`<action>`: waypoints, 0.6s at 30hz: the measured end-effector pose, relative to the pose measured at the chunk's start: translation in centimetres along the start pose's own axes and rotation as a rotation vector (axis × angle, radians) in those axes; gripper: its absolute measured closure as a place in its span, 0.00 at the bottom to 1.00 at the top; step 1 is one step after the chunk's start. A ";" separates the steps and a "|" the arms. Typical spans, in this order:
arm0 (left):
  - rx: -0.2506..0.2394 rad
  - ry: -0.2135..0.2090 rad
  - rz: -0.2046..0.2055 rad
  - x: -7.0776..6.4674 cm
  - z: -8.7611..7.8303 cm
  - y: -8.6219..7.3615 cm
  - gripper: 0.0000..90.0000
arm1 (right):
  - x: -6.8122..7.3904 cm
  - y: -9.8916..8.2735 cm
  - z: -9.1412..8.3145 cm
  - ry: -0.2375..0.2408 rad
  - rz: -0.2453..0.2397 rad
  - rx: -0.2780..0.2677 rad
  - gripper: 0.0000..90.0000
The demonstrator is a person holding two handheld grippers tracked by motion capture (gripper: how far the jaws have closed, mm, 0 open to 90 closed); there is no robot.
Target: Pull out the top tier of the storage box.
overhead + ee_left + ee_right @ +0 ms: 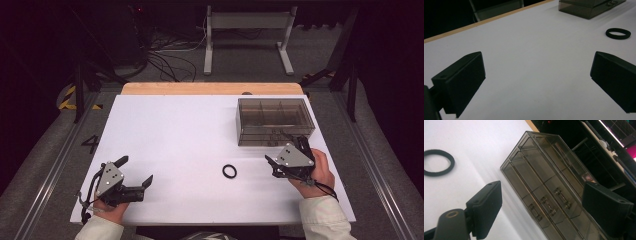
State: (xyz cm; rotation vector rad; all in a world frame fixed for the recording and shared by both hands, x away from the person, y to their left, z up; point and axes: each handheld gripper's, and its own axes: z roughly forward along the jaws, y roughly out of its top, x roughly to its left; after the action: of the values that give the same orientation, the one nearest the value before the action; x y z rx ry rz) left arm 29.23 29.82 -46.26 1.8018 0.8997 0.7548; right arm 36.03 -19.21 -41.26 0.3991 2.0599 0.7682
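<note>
White table [175, 130]; drawer box [544, 182] cut off beyond right gripper [541, 207].

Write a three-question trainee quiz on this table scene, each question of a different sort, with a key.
1. True or false: the black ring lies inside the smoky drawer box.
2. Which gripper is nearer the drawer box? A) left gripper B) right gripper
3. Fill in: the front of the drawer box, seen in the right gripper view, shows ___ drawer handles.

Key:
1. False; the ring lies on the white table, apart from the box.
2. B; its open jaws face the drawers.
3. Three.
</note>
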 end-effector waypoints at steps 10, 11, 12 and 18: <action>-0.001 0.000 0.001 0.0 0.0 0.0 0.01 | 0.5 0.0 0.1 -0.042 -0.060 0.016 0.17; -0.001 -0.001 0.003 0.0 0.0 0.0 0.01 | 0.6 0.0 0.2 -0.055 -0.067 0.015 0.18; -0.001 -0.001 0.003 0.0 0.0 0.0 0.01 | 0.6 0.0 0.2 -0.055 -0.067 0.015 0.18; -0.001 -0.003 0.001 0.0 0.0 0.0 0.01 | 1.0 0.0 0.2 -0.085 -0.123 0.035 0.18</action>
State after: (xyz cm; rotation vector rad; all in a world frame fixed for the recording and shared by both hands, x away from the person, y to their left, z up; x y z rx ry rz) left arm 29.24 29.82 -46.26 1.8024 0.8968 0.7532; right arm 35.64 -18.64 -41.93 0.3154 1.9999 0.6318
